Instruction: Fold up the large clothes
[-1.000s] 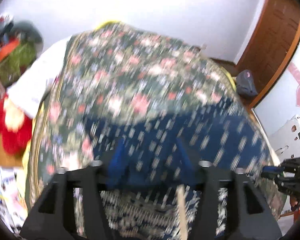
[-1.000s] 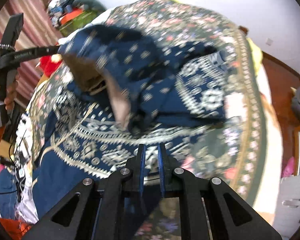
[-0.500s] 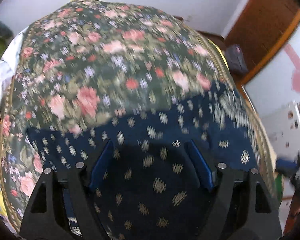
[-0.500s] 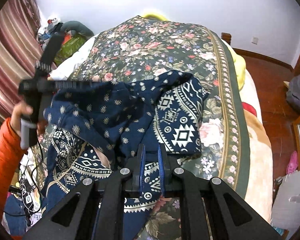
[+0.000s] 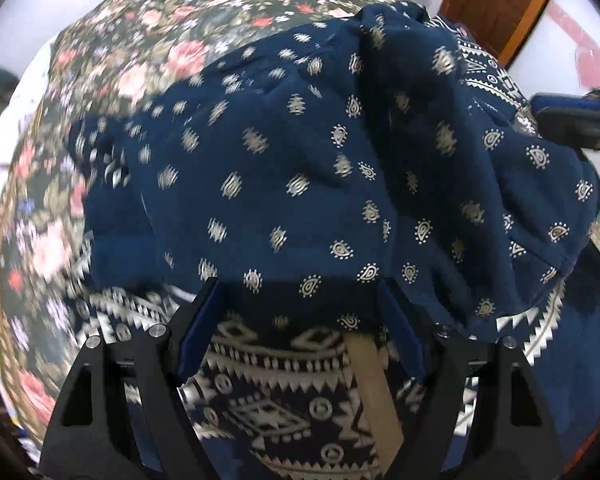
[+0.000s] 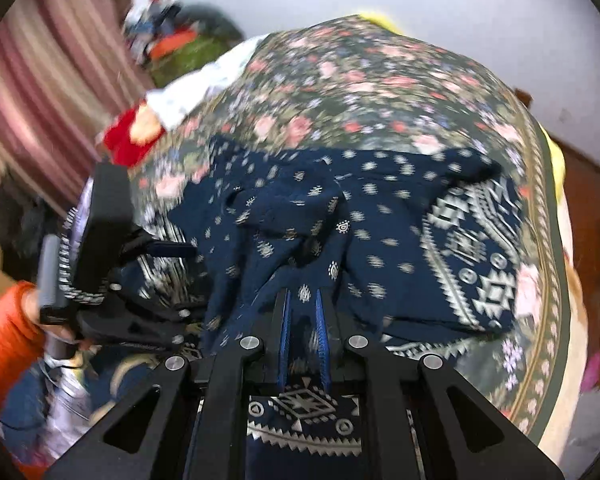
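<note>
Floral bedspread (image 5: 148,52); crumpled navy garment (image 5: 300,168)

— What's under it all?
— A flowered bedspread (image 6: 380,92), a yellow pillow (image 6: 380,20) at its far end.
— And to the side?
— A striped curtain (image 6: 48,80), a wooden door (image 5: 496,4), white wall (image 6: 500,8).

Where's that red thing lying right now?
In the right wrist view, the red thing lies at the upper left, at the floral bedspread's edge, touching a white cloth.
</note>
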Demonstrator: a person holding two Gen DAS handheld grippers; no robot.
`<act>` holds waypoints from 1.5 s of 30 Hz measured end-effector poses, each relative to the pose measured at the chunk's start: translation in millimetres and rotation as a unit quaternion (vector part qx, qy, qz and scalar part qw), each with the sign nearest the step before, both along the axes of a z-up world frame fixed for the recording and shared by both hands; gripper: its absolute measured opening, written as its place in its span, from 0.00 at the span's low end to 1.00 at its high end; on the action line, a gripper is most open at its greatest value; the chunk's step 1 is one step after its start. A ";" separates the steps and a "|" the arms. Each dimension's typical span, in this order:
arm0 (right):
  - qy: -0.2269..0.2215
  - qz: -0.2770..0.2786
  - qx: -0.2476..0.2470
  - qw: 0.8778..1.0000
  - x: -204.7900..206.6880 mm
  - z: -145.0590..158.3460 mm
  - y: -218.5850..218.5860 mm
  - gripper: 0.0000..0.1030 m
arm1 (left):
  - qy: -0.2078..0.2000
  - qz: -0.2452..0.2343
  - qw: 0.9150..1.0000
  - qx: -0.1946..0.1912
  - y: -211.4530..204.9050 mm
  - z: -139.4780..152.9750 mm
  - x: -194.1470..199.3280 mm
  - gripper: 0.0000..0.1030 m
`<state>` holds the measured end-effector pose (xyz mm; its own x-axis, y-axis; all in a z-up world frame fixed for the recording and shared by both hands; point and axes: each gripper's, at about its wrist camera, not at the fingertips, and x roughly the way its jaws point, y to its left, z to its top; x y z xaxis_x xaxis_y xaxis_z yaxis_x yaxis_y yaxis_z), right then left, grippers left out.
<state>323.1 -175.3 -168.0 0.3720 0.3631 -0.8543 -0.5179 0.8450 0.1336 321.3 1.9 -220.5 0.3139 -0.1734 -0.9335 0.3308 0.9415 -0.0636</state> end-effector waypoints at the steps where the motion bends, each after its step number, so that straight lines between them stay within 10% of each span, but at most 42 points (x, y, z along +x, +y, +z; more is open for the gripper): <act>1: 0.000 0.001 -0.025 1.000 1.1 -9.9 7.6 0.08 | 0.000 0.007 1.000 -0.009 4.5 1.9 -2.6 0.76; 7: 0.078 -0.030 -0.050 0.995 5.4 -61.1 0.7 0.09 | -0.041 0.013 0.999 0.011 21.1 31.0 -13.8 0.75; 13: 0.054 -0.022 -0.055 0.997 -12.4 -63.7 -9.0 0.09 | -0.080 0.057 0.995 -0.024 32.2 62.3 0.3 0.76; 17: 0.035 -0.024 -0.078 0.996 -18.4 -64.3 -9.8 0.09 | -0.049 0.068 0.995 -0.052 16.4 41.3 13.9 0.76; 23: 0.010 -0.015 -0.115 0.993 -23.4 -65.4 -4.8 0.08 | -0.030 0.022 0.999 0.035 -19.8 -10.0 1.5 0.77; 40: -0.032 -0.032 -0.181 0.982 -51.0 -57.8 -21.3 0.09 | -0.043 0.045 0.998 0.008 -6.4 -10.6 -32.4 0.78; 42: -0.024 -0.054 -0.169 0.984 -51.1 -54.1 -32.6 0.20 | -0.042 0.046 0.998 0.002 -3.5 -9.0 -35.9 0.78; 45: -0.034 -0.096 -0.169 0.980 -51.8 -46.3 -52.3 0.69 | -0.035 0.060 0.997 -0.018 6.9 -3.9 -43.8 0.77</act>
